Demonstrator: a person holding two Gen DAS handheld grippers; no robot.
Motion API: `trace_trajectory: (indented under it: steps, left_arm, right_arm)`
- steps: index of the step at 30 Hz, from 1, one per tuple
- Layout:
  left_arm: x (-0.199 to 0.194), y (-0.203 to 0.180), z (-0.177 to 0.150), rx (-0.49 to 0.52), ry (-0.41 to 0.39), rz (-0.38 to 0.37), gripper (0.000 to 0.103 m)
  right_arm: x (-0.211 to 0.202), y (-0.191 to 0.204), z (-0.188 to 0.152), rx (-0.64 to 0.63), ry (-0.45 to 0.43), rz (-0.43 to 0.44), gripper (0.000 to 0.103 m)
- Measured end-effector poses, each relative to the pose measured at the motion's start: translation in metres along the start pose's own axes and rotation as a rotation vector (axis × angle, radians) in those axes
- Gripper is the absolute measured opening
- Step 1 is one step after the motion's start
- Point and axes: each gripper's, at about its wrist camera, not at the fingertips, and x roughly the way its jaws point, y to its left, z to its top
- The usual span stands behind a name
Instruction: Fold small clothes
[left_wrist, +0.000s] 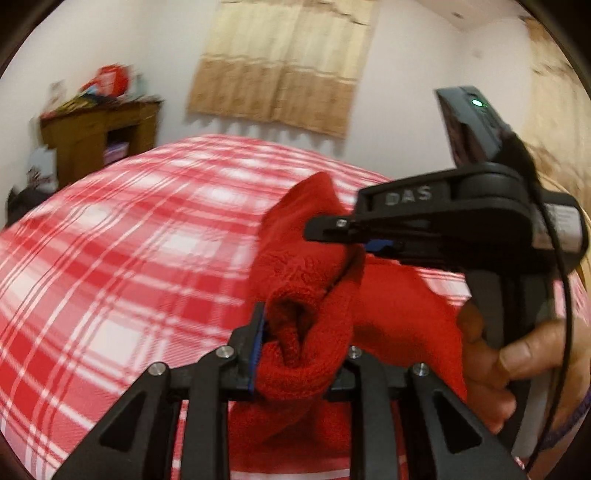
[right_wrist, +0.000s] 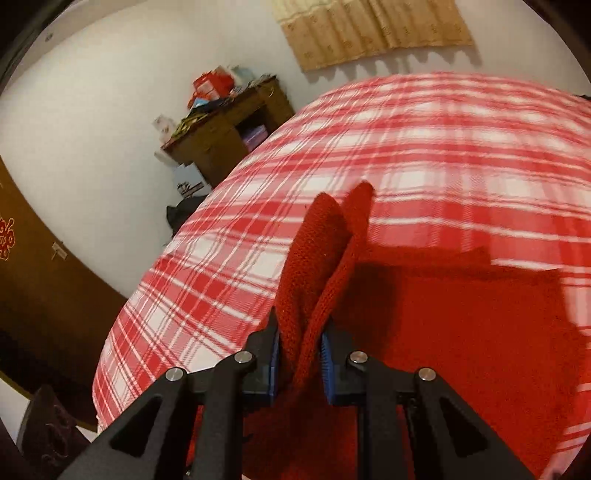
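Gripping a bunched fold of the red knitted garment with the left tool, jaws drawn narrow and packed with cloth, blue pads pressed into the knit on the left side. Clamping another fold of the same red garment in the right tool, jaws narrow, blue pads on both sides of a doubled strip of fabric that rises up and ends in two rounded tips. Seen from the left wrist, the right tool reaching in from the right, its tip buried in the red cloth, held by a bare hand wrapped around the handle, a green light glowing on the device mounted above. Lifted at both pinch points, the rest of the garment spreading flat on the bed, over the red and white checked cover, toward the near right part of it in the right wrist view. Both views blurred.

Beyond the bed, a brown wooden cabinet against the white wall, piled with red and coloured items too blurred to name. Hanging above the far edge of the bed, a beige curtain with a scalloped hem. Off to the left in the right wrist view, a dark brown door bearing a gold ornament.
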Motion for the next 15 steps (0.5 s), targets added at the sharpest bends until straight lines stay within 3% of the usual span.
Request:
trace_trajectory:
  steps: [4,15]
  left_arm:
    - [0.01,-0.048,0.008,0.108,0.021,-0.063,0.024]
    - [0.043,-0.138,-0.013,0.206,0.143,-0.171,0.024]
  right_arm:
    - [-0.032,-0.038,-0.001,0.025,-0.027,-0.038,0.018]
    - [-0.069,-0.152,-0.029,0.173,-0.04,-0.088,0.017]
